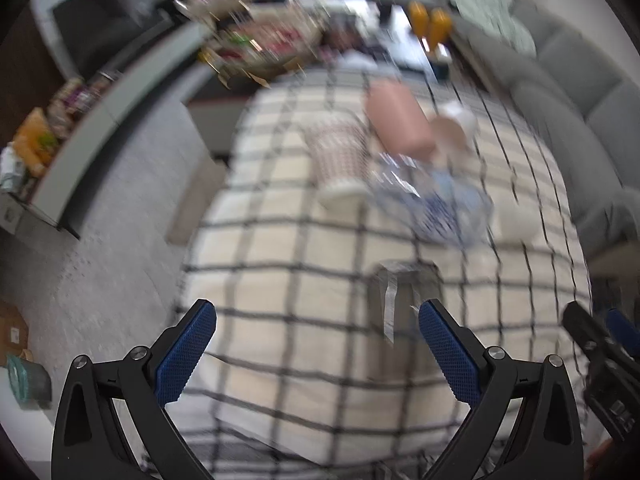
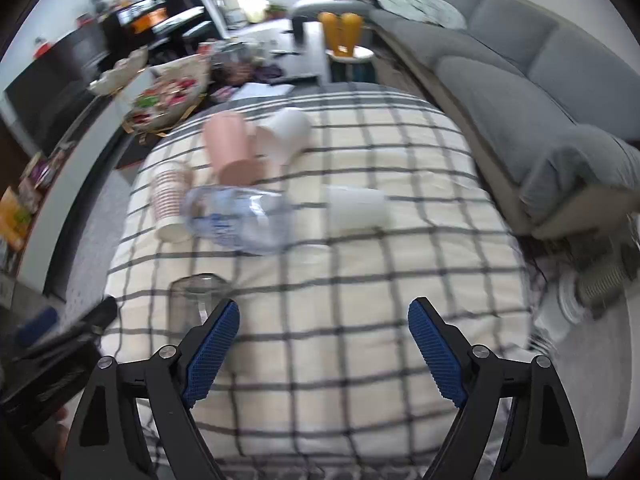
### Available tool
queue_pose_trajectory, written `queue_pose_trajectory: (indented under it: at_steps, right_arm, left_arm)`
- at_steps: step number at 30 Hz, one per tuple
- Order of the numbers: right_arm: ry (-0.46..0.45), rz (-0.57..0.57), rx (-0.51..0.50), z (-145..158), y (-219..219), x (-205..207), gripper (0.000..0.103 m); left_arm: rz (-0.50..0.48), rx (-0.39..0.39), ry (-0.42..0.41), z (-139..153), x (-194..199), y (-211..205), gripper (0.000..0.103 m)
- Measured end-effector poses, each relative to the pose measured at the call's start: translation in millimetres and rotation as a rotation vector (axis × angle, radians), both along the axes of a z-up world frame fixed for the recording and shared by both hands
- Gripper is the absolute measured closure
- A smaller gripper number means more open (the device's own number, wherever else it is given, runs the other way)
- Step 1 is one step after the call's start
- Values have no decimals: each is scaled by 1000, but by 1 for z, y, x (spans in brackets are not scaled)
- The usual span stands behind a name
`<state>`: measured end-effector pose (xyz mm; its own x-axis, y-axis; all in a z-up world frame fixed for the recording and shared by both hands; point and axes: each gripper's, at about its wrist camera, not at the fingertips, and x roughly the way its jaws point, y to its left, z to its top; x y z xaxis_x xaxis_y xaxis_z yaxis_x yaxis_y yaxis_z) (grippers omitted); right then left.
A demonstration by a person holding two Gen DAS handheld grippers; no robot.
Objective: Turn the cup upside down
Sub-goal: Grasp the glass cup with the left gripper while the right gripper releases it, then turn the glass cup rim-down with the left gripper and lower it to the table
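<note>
Several cups stand on a checked cloth [image 2: 360,280]. A clear glass cup [image 2: 196,300] stands closest, upside down it seems, just ahead of my right gripper's left finger; it also shows in the left wrist view [image 1: 404,296]. Farther off are a clear blue-printed cup [image 2: 240,216], a striped paper cup [image 2: 172,204], a pink cup [image 2: 232,148], a white cup [image 2: 288,132] and another white cup [image 2: 356,208]. My left gripper [image 1: 316,344] is open and empty above the cloth. My right gripper [image 2: 324,344] is open and empty. Both views are blurred.
A grey sofa [image 2: 520,80] runs along the right. A grey bench with snack packets [image 1: 100,120] runs along the left. Two orange bottles [image 2: 340,32] stand beyond the table. My right gripper shows at the right edge of the left wrist view [image 1: 600,352].
</note>
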<state>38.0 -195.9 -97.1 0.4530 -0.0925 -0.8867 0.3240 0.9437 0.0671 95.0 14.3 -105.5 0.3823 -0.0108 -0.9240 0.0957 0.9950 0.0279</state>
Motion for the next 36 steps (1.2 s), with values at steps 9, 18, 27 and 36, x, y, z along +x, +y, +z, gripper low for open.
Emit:
queue_pose_trajectory:
  at_steps: [9,18,27,36]
  right_arm:
    - [44,-80,50,7,-45,4,14]
    - [64,-107,146,-11,-66,34,14]
    - [103,-108,219,-37,-76,61,14]
    - [128,-110,233,-51,-80,64,14]
  left_arm:
    - [-101,95,355,-45,39,-66,0]
    - [-86,223,611,-96,67,-83,1]
    - [-114,275,677,-116,87,-97,8]
    - [-146,238,655,-114,90,-115,31]
